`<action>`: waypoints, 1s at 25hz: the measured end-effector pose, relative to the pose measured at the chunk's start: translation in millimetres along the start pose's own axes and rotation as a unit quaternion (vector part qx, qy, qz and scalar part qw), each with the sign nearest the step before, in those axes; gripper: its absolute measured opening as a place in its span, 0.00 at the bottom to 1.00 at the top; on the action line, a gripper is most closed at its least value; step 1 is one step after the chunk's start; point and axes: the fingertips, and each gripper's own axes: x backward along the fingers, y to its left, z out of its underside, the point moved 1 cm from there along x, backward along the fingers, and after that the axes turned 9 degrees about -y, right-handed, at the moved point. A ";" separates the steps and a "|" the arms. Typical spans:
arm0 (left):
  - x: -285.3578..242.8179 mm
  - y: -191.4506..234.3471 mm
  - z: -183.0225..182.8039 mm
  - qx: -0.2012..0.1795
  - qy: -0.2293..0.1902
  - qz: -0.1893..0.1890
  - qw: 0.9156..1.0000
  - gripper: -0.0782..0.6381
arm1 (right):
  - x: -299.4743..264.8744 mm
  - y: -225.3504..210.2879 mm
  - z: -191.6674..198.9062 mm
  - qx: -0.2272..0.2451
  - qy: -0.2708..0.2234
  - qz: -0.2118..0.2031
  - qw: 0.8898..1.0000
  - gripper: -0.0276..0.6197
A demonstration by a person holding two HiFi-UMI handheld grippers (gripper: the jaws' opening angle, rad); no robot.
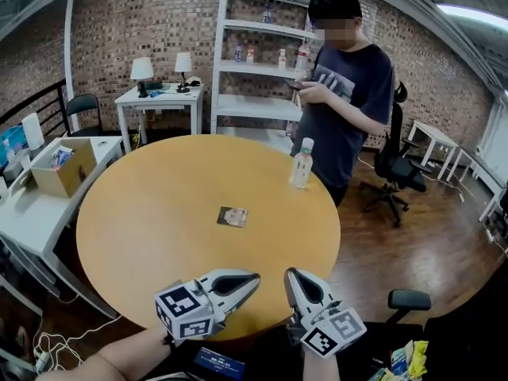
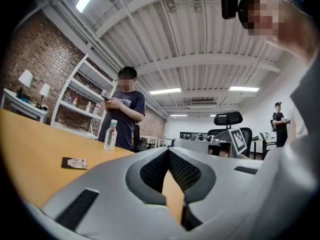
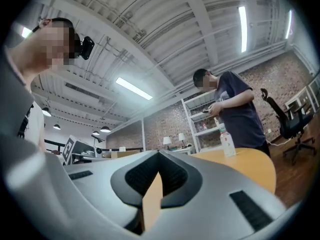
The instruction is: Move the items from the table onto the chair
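Wooden table [image 1: 143, 213] carries card [image 1: 232, 216] and bottle [image 1: 302, 163]; at bottom centre, my left gripper [image 1: 252, 279] and right gripper [image 1: 290, 275] are closed and empty, nothing picked yet.

Head view: looks from above the near edge of the round wooden table [image 1: 159, 236], facing forward and steeply down, taking in the whole tabletop and the brick wall [image 1: 159, 30] beyond.

Left gripper view: sits low at that near edge, close over the tabletop, facing across it and up to the ceiling [image 2: 200, 34] — grey jaws fill the lower frame.

Right gripper view: likewise low at the near edge, facing across the table.

All three share the bottle [image 1: 302, 163] near the table's far edge and the standing person [image 1: 349, 94] behind it. The head and left gripper views also share the small card [image 1: 232, 217] at the table's middle.
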 end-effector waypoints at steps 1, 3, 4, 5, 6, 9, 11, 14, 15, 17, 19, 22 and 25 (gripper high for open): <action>8.6 6.7 -0.9 -0.005 0.001 -0.012 1.000 0.13 | -7.8 3.9 5.2 -0.009 0.002 -0.007 1.000 0.06; 24.9 19.6 -2.5 -0.013 0.004 -0.036 0.999 0.13 | -22.1 11.7 14.2 -0.020 0.006 -0.022 1.000 0.06; 33.3 25.8 -3.8 -0.016 0.005 -0.048 0.999 0.13 | -29.3 16.5 18.3 -0.023 0.009 -0.030 0.999 0.06; 42.6 31.9 -5.2 -0.019 0.007 -0.060 0.998 0.13 | -36.5 22.3 22.9 -0.026 0.012 -0.038 0.999 0.06; 52.6 38.2 -6.5 -0.023 0.008 -0.071 0.997 0.13 | -44.1 28.7 28.3 -0.029 0.016 -0.047 0.998 0.06; 81.7 59.3 -14.7 -0.043 0.010 -0.105 0.994 0.13 | -70.5 48.5 44.7 -0.036 0.028 -0.074 0.996 0.06; 99.5 70.0 -22.3 -0.056 0.010 -0.126 0.990 0.13 | -85.1 63.5 52.8 -0.039 0.037 -0.094 0.994 0.06; 123.1 81.0 -29.7 -0.067 0.017 -0.158 0.985 0.13 | -98.0 86.4 62.1 -0.041 0.056 -0.120 0.990 0.06; 130.2 85.4 -32.4 -0.070 0.020 -0.166 0.983 0.13 | -103.0 94.5 64.8 -0.042 0.063 -0.129 0.989 0.06; 145.1 93.3 -34.2 -0.068 0.027 -0.179 0.981 0.13 | -111.3 111.0 73.5 -0.042 0.081 -0.143 0.986 0.06; 156.5 100.6 -34.8 -0.060 0.029 -0.188 0.980 0.13 | -118.6 122.2 81.9 -0.037 0.095 -0.150 0.983 0.06; 162.1 107.5 -38.4 -0.062 0.027 -0.189 0.980 0.13 | -128.9 129.2 87.8 -0.030 0.100 -0.157 0.982 0.06; 162.3 105.9 -37.0 -0.063 0.030 -0.185 0.980 0.13 | -129.6 132.4 91.9 -0.030 0.105 -0.159 0.981 0.06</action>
